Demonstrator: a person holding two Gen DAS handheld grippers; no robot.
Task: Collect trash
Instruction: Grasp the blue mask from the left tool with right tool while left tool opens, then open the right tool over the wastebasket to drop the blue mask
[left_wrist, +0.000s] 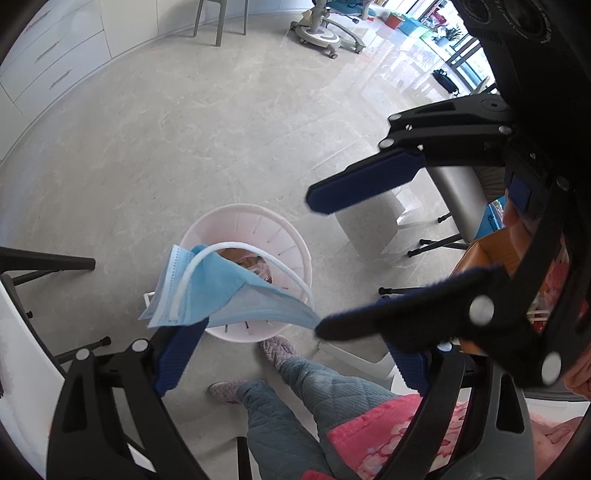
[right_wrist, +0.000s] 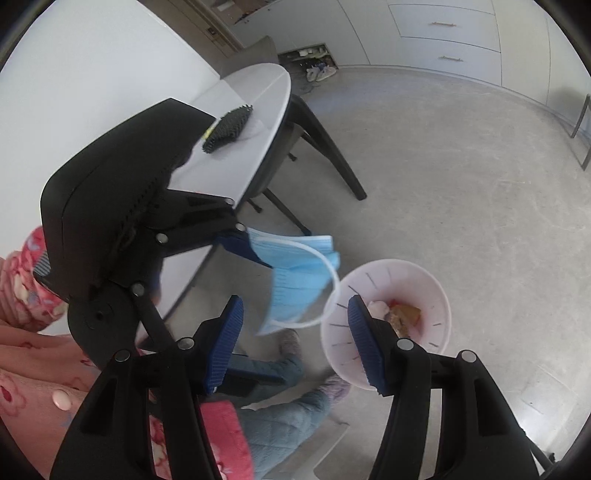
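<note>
A blue surgical face mask (left_wrist: 221, 291) hangs in mid-air over the near rim of a pale pink slotted wastebasket (left_wrist: 295, 243) on a grey tiled floor (left_wrist: 184, 147). One end of the mask is draped against the tip of one blue-padded finger (left_wrist: 181, 354) of the left gripper (left_wrist: 291, 314), whose jaws are spread wide with no pad pressing the cloth. Whether an ear loop is hooked there or the fabric merely rests on the tip is hard to tell. The mask's other end reaches the lower finger of the right gripper (right_wrist: 295, 300), which is also released, its jaws apart with nothing between them.

Brown scraps and wrappers (right_wrist: 402, 314) lie at the bottom of the basket. A person in quilted trousers (left_wrist: 280, 413) and slippers (left_wrist: 279, 349) stands just beside its near side. The curved edge of a white table (right_wrist: 258, 96) runs close on one side, with a dark table leg (right_wrist: 332, 155) angling out. Beyond the basket's far rim the floor lies open as far as the cabinets (right_wrist: 443, 37).
</note>
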